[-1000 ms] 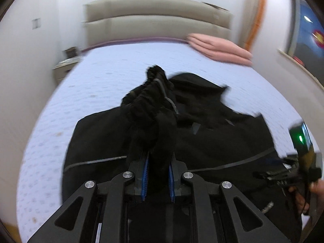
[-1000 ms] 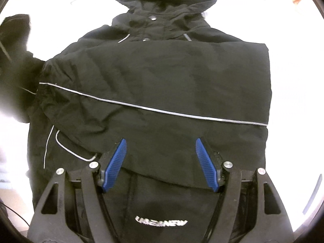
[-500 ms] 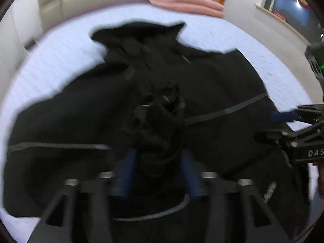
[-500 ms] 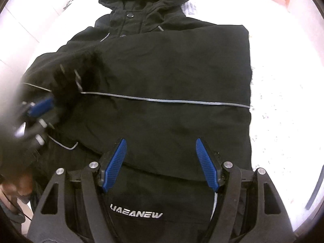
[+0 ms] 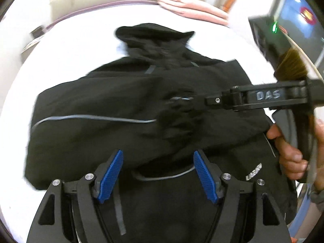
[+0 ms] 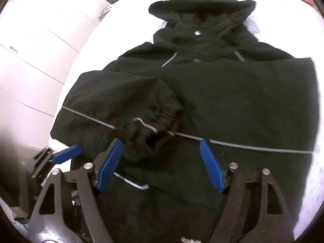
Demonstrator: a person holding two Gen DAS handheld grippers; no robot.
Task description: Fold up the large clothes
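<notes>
black hooded jacket [image 6: 232, 93] lies flat on the white bed [image 5: 66, 56], hood toward top of frame in both views. one sleeve [image 6: 129, 109] is folded across the chest, cuff at frame centre, overlapping the grey piping line. left gripper [image 5: 158, 172] at bottom centre: blue pads spread wide, nothing between them. right gripper [image 6: 162, 164] likewise wide and empty above the hem. in the left view it enters from the right edge, tip near the cuff; contact unclear, blurred. pink bedding [image 5: 192, 10] at upper right.
</notes>
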